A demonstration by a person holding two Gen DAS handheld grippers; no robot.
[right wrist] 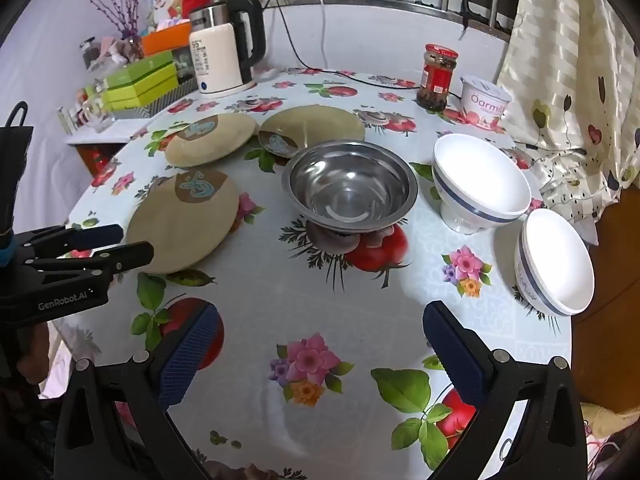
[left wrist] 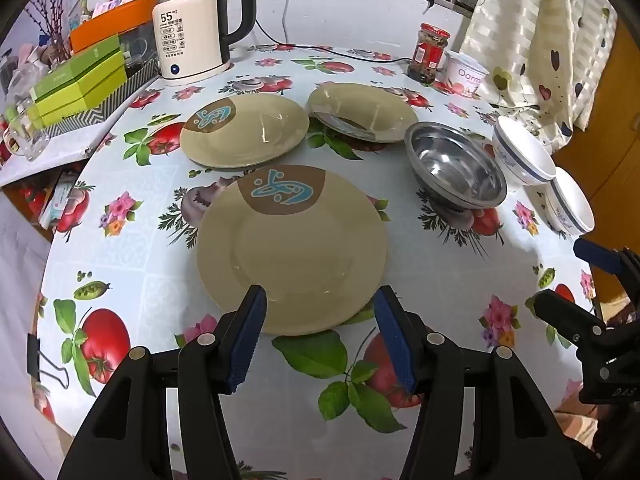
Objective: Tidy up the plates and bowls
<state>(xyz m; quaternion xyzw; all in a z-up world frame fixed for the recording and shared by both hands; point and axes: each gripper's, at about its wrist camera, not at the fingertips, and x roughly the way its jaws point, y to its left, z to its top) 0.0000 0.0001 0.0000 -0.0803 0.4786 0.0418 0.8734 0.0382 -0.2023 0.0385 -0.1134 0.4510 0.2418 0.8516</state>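
Tan plate [left wrist: 292, 252] — brown patch with blue motif; left gripper [left wrist: 320, 316] and right gripper [right wrist: 320, 340] jaws wide, empty.

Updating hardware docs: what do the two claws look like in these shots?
Both look alike: black plastic frames with triangular cut-outs and silver rivets, and two fingers each faced with dark blue textured pads. The left claw carries white "GenRobot.AI" lettering on its side; the right claw looks the same build.

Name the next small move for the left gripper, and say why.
Probably ease the left gripper down and forward onto the near rim of the closest plate. Its jaws stand open and empty just above that rim, and all three plates lie apart, unstacked, on the table.
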